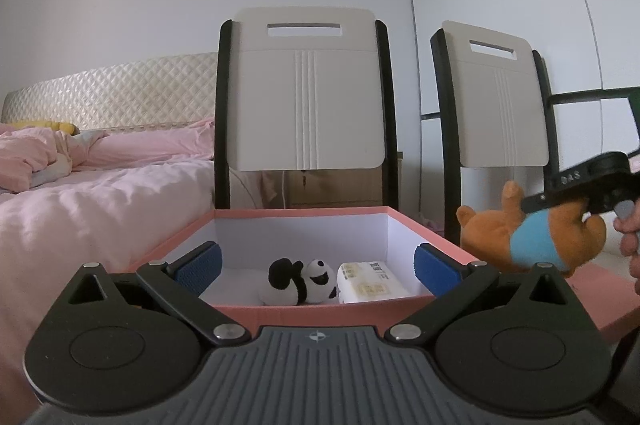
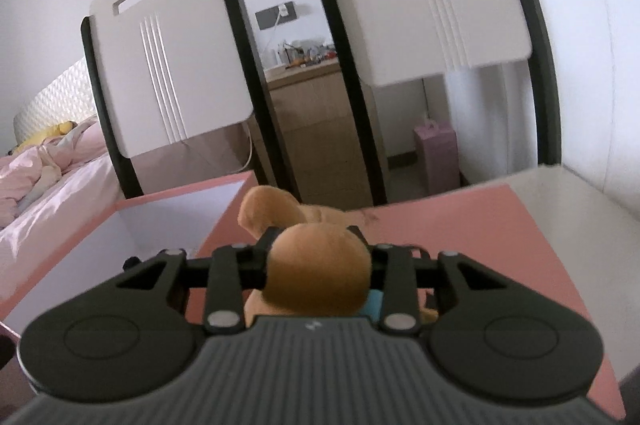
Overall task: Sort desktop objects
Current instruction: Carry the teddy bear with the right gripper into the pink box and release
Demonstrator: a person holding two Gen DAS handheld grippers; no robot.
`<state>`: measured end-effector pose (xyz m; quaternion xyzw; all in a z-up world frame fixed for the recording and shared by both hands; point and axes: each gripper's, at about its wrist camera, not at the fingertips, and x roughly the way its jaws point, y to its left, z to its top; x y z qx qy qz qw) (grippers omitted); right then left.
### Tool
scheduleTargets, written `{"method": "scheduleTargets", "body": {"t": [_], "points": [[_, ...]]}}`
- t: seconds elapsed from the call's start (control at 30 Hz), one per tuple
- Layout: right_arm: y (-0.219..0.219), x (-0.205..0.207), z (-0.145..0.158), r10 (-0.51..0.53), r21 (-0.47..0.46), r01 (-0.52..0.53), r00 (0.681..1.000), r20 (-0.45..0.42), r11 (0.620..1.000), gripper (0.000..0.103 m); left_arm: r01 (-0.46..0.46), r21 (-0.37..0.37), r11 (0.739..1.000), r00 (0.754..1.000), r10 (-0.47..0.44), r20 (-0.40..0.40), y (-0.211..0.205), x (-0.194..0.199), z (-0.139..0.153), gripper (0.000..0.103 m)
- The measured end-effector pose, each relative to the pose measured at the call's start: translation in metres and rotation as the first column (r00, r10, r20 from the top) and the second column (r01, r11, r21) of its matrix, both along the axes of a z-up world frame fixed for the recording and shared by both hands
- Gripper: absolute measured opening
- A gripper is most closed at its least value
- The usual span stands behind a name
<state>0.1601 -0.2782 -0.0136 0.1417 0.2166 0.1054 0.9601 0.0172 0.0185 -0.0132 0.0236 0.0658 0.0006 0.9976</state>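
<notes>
Left wrist view: my left tongs (image 1: 316,267) hang spread wide with nothing between the blue pads (image 1: 198,267), just over the near rim of the pink box (image 1: 304,313). Inside the box, on its white floor, lie a panda toy (image 1: 298,283) and, touching it on the right, a white pack of tissues (image 1: 370,283). To the right of the box my right tongs (image 2: 318,265) are closed tight on the brown plush toy (image 1: 532,241) with its blue shirt, holding it above the flat pink lid (image 2: 460,249), beside the box's right wall. The lid lies on a pale tabletop (image 2: 580,193). Behind stand two chairs (image 1: 306,89) with cream backs in black frames. A bed (image 1: 100,193) with pink bedding and a quilted headboard lies to the left, a wooden cabinet (image 2: 316,121) shows between the chairs, and the walls are white
</notes>
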Motion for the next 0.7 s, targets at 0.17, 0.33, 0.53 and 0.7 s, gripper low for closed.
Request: {"method": "scheduleTargets", "body": {"t": [0.17, 0.33, 0.53, 0.7], "points": [[-0.02, -0.003, -0.016, 0.011, 0.061, -0.007, 0.998, -0.064, 0.998, 0.048, -0.001, 0.015, 1.0, 1.0, 0.001, -0.006, -0.002, 0.001, -0.001, 0.103], [-0.027, -0.002, -0.033, 0.057, 0.066, -0.048, 0.988, -0.142, 0.997, 0.068, -0.001, 0.022, 1.0, 1.0, 0.001, -0.008, -0.003, 0.002, -0.002, 0.103], [-0.012, 0.002, -0.043, 0.104, -0.004, -0.107, 0.976, -0.191, 0.994, 0.094, 0.0, 0.024, 1.0, 1.0, 0.0, -0.012, -0.003, 0.004, -0.002, 0.103], [-0.001, 0.01, -0.05, 0.153, -0.027, -0.164, 0.962, -0.228, 0.986, 0.097, 0.011, 0.023, 1.0, 1.0, -0.011, -0.02, -0.004, 0.004, -0.004, 0.103]]}}
